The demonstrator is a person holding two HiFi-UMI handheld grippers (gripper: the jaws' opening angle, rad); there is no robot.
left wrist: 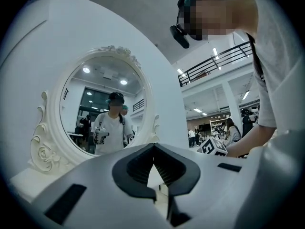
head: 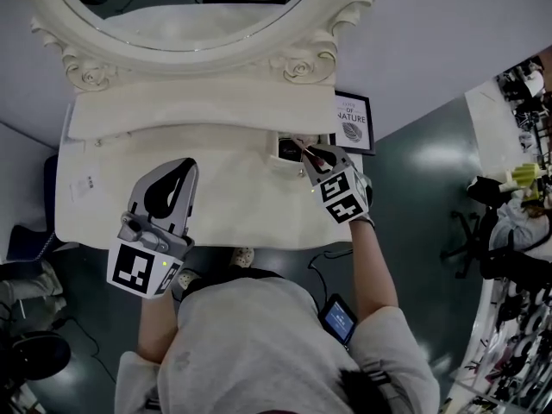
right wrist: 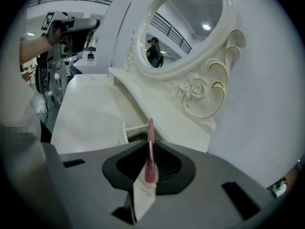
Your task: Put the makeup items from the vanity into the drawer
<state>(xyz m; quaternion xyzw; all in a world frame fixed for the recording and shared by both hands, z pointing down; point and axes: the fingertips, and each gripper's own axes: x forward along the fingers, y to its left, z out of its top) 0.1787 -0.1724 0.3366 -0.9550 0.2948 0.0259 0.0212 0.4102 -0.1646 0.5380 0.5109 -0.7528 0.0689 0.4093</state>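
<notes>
My right gripper point(head: 312, 159) is shut on a thin pink makeup pencil point(right wrist: 150, 140), which sticks out forward from between the jaws. It hovers right by a small open drawer point(head: 289, 149) at the back right of the cream vanity top point(head: 224, 201). In the right gripper view the pencil's tip points over the drawer point(right wrist: 136, 133), whose inside looks dark. My left gripper point(head: 181, 175) hangs above the left middle of the vanity top with its jaws together and nothing between them. In its own view the left gripper point(left wrist: 153, 149) faces the oval mirror point(left wrist: 102, 116).
The oval mirror point(head: 181, 15) with its carved frame rises behind a raised shelf point(head: 198, 115). A framed sign point(head: 354, 123) leans against the wall to the right of the vanity. A sticker point(head: 84, 185) lies at the top's left end. An office chair point(head: 474, 222) stands far right.
</notes>
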